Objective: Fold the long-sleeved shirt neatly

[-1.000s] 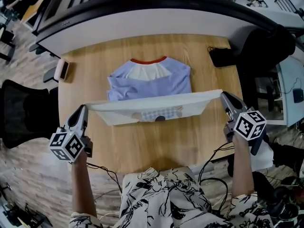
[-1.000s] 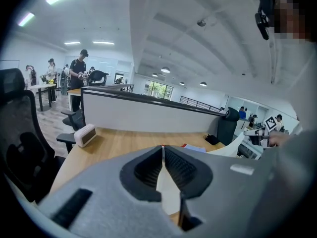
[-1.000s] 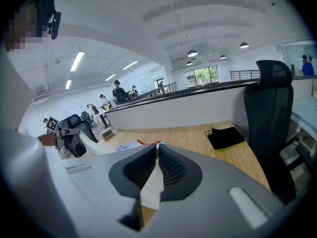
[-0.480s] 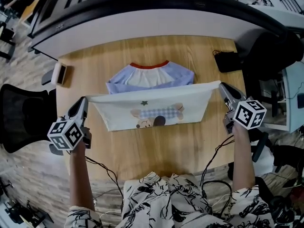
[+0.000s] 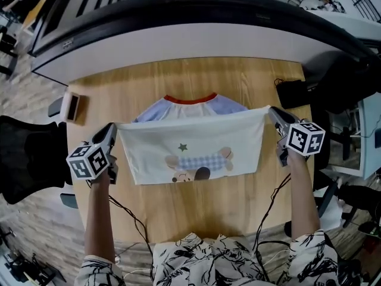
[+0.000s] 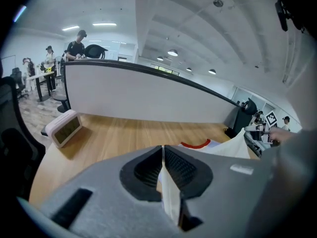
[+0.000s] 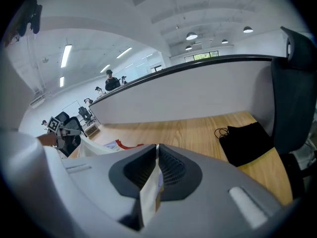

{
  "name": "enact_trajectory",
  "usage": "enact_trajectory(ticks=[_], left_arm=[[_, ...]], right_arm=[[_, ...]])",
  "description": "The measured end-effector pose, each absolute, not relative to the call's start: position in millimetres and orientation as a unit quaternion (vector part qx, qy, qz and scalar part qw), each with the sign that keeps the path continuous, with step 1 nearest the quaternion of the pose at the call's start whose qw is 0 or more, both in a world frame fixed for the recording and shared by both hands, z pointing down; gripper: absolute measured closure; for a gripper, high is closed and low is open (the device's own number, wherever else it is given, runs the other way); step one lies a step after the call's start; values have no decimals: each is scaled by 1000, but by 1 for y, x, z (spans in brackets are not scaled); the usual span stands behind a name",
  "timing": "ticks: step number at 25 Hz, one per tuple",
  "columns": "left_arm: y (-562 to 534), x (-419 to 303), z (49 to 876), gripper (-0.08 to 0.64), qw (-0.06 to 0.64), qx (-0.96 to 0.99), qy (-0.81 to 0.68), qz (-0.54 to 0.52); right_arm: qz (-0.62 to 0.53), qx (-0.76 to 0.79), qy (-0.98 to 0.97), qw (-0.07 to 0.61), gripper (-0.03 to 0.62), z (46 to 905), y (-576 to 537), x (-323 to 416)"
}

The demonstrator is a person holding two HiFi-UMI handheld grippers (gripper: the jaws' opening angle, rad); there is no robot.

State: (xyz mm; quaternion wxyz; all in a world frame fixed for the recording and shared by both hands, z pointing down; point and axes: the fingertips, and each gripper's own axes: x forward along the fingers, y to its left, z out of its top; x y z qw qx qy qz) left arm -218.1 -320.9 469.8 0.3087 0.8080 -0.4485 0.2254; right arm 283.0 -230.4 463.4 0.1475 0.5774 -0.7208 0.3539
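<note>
The long-sleeved shirt (image 5: 190, 151) lies on the wooden table (image 5: 149, 82), its white lower half with a dog print stretched over the light-blue upper part with a red collar (image 5: 190, 99). My left gripper (image 5: 113, 130) is shut on the left corner of the raised hem, and white cloth (image 6: 171, 202) shows between its pads. At the other corner my right gripper (image 5: 272, 113) is shut on the hem, with cloth (image 7: 148, 197) pinched in its jaws. The hem runs taut between the two grippers, just short of the collar.
A small white clock (image 5: 74, 105) stands at the table's left edge. A black pouch with a cord (image 5: 294, 93) lies at the right edge. A curved grey partition (image 5: 190, 34) runs behind the table. A black chair (image 5: 27, 159) stands on the left.
Both grippers have carried the hem away from me and lower, over the blue upper part toward the collar. More of the dog print now shows.
</note>
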Motion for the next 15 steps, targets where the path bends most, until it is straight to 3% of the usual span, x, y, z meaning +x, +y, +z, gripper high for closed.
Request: enact_trajectory(ticks=[15], left_arm=[[-372, -211, 542, 538, 351, 792, -419, 272]], right_arm=[[398, 565, -704, 163, 565, 534, -283, 293]])
